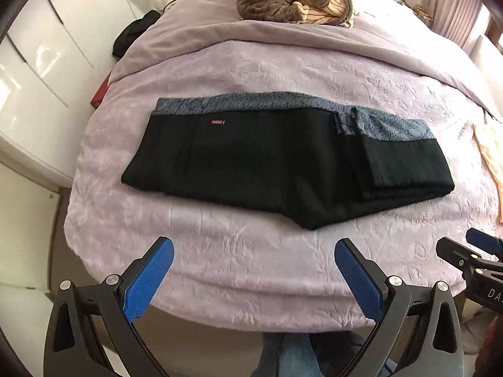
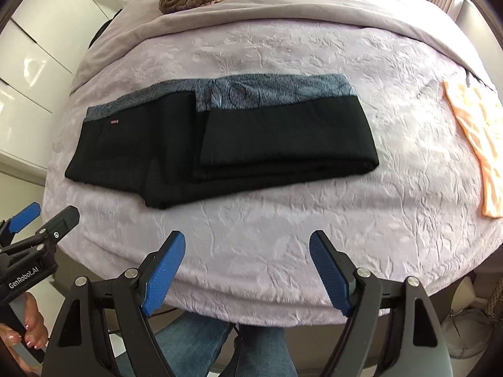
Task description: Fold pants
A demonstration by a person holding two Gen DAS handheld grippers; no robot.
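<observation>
Black pants (image 1: 283,163) with a grey fleecy lining strip along the far edge lie flat on the lilac bed, folded over on the right side; they also show in the right wrist view (image 2: 226,144). My left gripper (image 1: 253,251) is open and empty, held over the near bed edge, short of the pants. My right gripper (image 2: 248,245) is open and empty, also near the bed's front edge, below the pants. The right gripper's tip shows at the left view's right edge (image 1: 471,251); the left gripper shows at the right view's left edge (image 2: 37,226).
The lilac embossed bedspread (image 1: 251,72) covers the bed. A brown and beige crumpled blanket (image 1: 295,0) lies at the far end. A peach garment (image 2: 474,144) lies at the right. White cabinets (image 1: 37,62) stand left of the bed. My jeans-clad legs (image 2: 201,339) are below.
</observation>
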